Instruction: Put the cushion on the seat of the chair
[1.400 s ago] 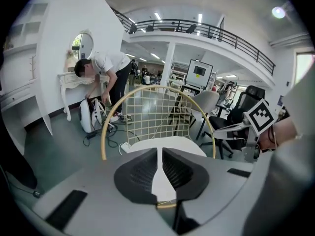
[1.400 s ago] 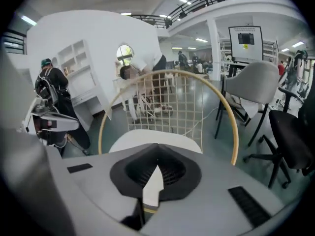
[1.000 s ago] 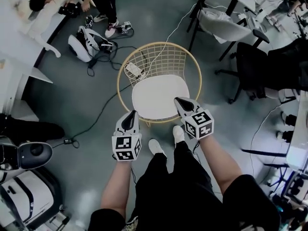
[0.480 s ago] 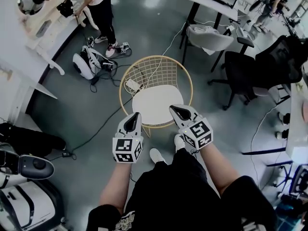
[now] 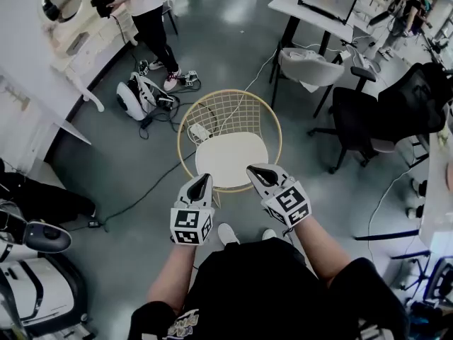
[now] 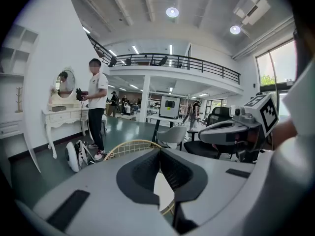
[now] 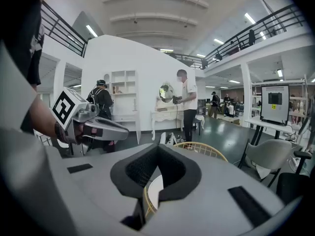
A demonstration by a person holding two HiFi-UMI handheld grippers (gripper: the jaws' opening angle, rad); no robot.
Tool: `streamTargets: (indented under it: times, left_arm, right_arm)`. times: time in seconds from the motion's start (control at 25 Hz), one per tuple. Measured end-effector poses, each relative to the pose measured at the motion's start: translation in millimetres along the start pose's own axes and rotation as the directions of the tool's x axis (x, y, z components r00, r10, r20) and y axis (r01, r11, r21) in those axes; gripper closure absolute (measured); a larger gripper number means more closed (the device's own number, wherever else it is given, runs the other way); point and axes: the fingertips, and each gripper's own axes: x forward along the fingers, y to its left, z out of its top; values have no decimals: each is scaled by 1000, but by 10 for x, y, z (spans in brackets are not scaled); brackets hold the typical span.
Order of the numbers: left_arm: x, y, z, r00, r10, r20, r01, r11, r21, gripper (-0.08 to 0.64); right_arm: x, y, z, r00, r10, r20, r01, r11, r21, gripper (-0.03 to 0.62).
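The white cushion point(image 5: 231, 161) lies flat on the seat of the round gold wire chair point(image 5: 267, 112) in the head view. Both grippers hang in the air on the near side of the chair, above its front rim and apart from the cushion. My left gripper point(image 5: 203, 178) is shut with nothing between its jaws; the cushion point(image 6: 163, 191) shows through the gap below its tips. My right gripper point(image 5: 257, 169) is shut and empty as well, with the cushion point(image 7: 153, 192) and the chair rim point(image 7: 206, 149) beyond it.
A person point(image 5: 148, 6) stands at a white dressing table point(image 5: 74, 44) at the back left. A white bag and cables point(image 5: 138, 94) lie on the floor left of the chair. A grey chair point(image 5: 311, 66), a black office chair point(image 5: 368, 119) and desks stand at the right.
Both grippers have risen and drawn back from the cushion toward me. The head view has tilted up, so the chair sits higher and smaller. The cushion stays on the seat.
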Motion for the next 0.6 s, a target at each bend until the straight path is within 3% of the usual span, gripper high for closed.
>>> streamTargets:
  times: [0.6]
  left_arm:
    - [-153,-932,-207,995,97,-25,-98,994,-39,540]
  right_arm:
    - [-700,-82,-418,992,126,-17,-126,992,18,580]
